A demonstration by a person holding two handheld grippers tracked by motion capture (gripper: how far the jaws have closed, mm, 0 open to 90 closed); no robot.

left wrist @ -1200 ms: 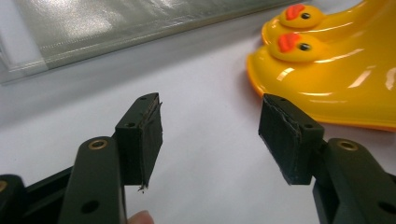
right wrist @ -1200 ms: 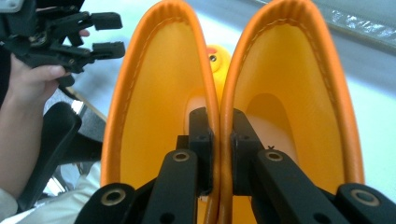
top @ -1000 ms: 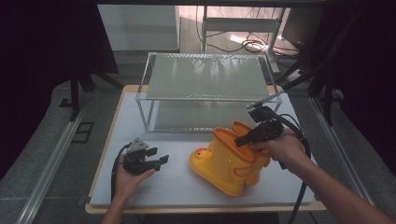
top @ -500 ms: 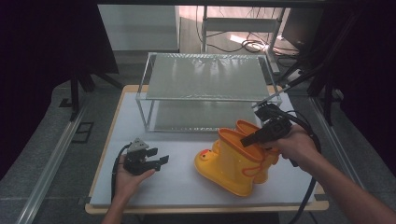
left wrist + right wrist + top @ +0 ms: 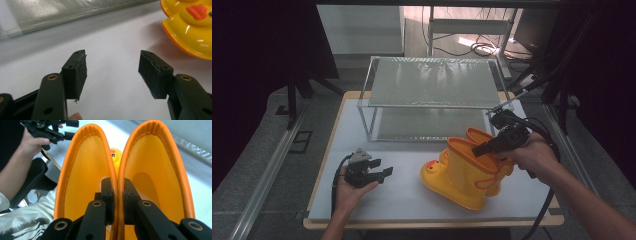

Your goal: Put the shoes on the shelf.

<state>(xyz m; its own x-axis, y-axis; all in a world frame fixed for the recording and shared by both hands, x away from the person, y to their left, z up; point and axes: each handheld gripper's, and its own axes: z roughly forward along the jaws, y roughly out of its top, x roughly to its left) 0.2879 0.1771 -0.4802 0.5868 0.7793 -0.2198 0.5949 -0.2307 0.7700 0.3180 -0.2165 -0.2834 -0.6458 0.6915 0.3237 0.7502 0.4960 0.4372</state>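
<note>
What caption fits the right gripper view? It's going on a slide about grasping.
Right gripper pinches the touching inner walls of two yellow rubber boots, one jaw inside each.

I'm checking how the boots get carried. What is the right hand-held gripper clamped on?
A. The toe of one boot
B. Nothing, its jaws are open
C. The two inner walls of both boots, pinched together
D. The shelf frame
C: in the right gripper view, the right hand-held gripper has one jaw inside each yellow boot, pressing their touching inner walls together.
</note>
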